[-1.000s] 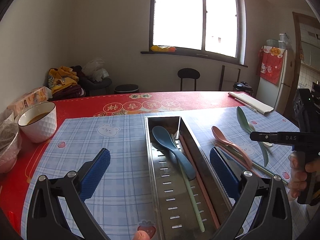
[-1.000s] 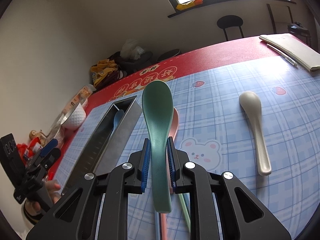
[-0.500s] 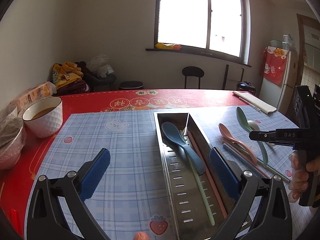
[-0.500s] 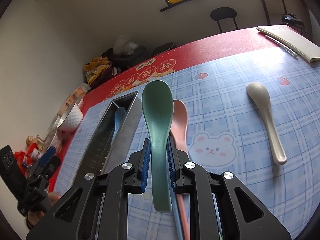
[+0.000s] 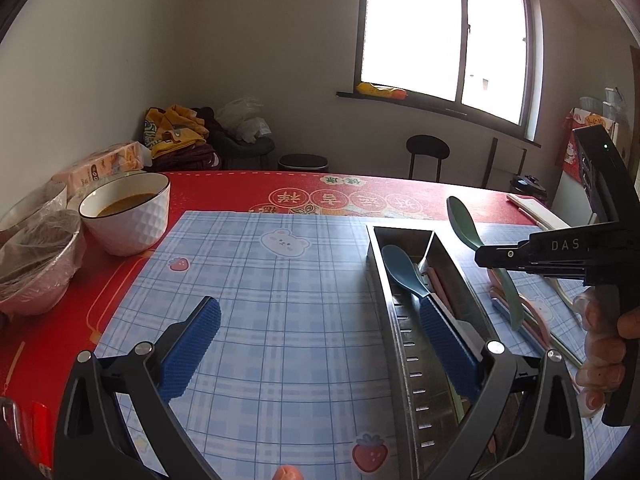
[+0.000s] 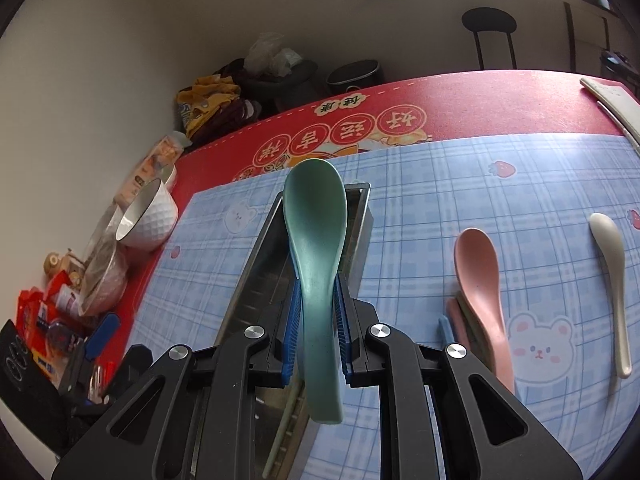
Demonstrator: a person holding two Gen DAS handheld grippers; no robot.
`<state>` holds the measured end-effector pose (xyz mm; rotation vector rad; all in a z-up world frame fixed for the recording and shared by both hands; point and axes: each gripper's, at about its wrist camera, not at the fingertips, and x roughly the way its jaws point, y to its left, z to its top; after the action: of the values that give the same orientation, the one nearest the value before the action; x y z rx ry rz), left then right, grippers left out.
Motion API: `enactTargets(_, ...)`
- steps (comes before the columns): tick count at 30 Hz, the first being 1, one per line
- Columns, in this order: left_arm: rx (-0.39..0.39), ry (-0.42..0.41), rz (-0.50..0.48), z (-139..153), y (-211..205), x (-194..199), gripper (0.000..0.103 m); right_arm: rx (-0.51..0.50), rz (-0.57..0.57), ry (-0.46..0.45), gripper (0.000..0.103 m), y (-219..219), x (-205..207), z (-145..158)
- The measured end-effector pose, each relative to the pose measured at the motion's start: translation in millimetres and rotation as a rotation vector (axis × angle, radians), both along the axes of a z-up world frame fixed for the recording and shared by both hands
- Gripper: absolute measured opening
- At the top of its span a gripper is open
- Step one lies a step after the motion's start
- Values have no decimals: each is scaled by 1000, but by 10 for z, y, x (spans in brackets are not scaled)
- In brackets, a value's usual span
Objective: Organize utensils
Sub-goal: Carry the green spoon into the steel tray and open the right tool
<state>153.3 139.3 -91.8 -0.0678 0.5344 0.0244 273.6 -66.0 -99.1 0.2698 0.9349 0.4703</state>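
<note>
free: blue checked mat (image 5: 280,320) left of metal tray (image 5: 404,344) | blocked: white bowl (image 5: 128,216) (far left edge), pink spoon (image 6: 480,280) right

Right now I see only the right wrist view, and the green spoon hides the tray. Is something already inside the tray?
Observer: Yes. A blue spoon lies in the steel tray, with its bowl toward the far end.
Operator: Do the left tongs hold something?
Observer: No. The left tongs are open and empty.
Operator: Is the white bowl empty?
Observer: No. The white bowl holds a brown liquid.
</note>
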Motion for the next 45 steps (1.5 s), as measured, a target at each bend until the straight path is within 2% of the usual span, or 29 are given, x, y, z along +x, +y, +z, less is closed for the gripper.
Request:
enactTargets(7, -42, 9, 41, -6, 106, 21, 97, -91, 33, 25, 17, 328, 113, -84)
enactTargets(16, -60, 3, 39, 15, 109, 8, 97, -135, 21, 67, 17, 530, 221, -228)
enactTargets(23, -81, 7, 51, 11, 158, 16, 97, -180, 19, 84, 17, 587, 260, -304)
enactTargets(31, -77, 23, 54, -11, 158, 29, 97, -188, 19, 90, 18, 587, 268, -334)
enactTargets(38, -84, 27, 60, -19, 182, 37, 97, -207, 30, 78, 19, 632, 246, -303)
enactTargets(43, -88, 35, 64, -36, 198, 48, 97, -211, 62, 37, 19, 648, 163, -224)
enactTargets(45, -86, 31, 67, -35, 201, 45, 97, -213, 64, 22, 23, 630, 121, -192)
